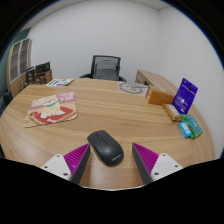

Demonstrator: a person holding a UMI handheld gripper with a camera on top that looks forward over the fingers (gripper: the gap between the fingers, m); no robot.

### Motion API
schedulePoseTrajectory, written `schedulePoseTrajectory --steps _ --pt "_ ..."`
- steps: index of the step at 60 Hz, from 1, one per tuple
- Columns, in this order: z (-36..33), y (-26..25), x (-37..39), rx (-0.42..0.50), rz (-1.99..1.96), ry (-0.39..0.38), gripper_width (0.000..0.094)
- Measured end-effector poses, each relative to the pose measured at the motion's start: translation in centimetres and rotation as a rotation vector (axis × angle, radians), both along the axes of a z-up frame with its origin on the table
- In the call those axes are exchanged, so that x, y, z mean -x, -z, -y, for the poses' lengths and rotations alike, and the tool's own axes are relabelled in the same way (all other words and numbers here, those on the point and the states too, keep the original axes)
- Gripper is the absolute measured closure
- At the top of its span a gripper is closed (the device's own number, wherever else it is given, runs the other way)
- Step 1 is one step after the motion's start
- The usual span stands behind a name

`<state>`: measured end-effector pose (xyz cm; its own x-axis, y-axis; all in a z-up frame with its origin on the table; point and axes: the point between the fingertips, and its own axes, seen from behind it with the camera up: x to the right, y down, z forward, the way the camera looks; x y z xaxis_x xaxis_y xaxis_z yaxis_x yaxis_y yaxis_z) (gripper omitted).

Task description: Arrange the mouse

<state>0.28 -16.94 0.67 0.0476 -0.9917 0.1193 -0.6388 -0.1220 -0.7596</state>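
Two fingers [111, 160] are spread wide with the black mouse [105, 147] sitting on the worktop [110, 110] between them, not squeezed yet, so this looks like the reach step, and next they should close gently on its sides.

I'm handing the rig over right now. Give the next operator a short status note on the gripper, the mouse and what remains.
Gripper: open, holding nothing.
Mouse: black, resting on the wooden table, between the fingertips with a gap on each side.
Done: gripper is lined up on the mouse.
Left: close on the mouse, then move it to its spot.
Nearby: pink packet beyond the fingers, purple box on the other side.
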Motion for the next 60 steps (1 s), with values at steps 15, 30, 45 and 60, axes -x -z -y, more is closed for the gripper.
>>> schedulePoseTrajectory --steps 15,30,45,60 --pt "-0.2 1.5 -2.8 -0.023 -0.012 0.013 0.007" --pt "0.2 2.0 -5.4 -0.036 -0.006 0.046 0.0068" --pt "1.6 2.1 -7.3 -0.036 -0.004 0.09 0.0067" --pt "0.7 2.5 -7.8 -0.076 -0.026 0.075 0.0265"
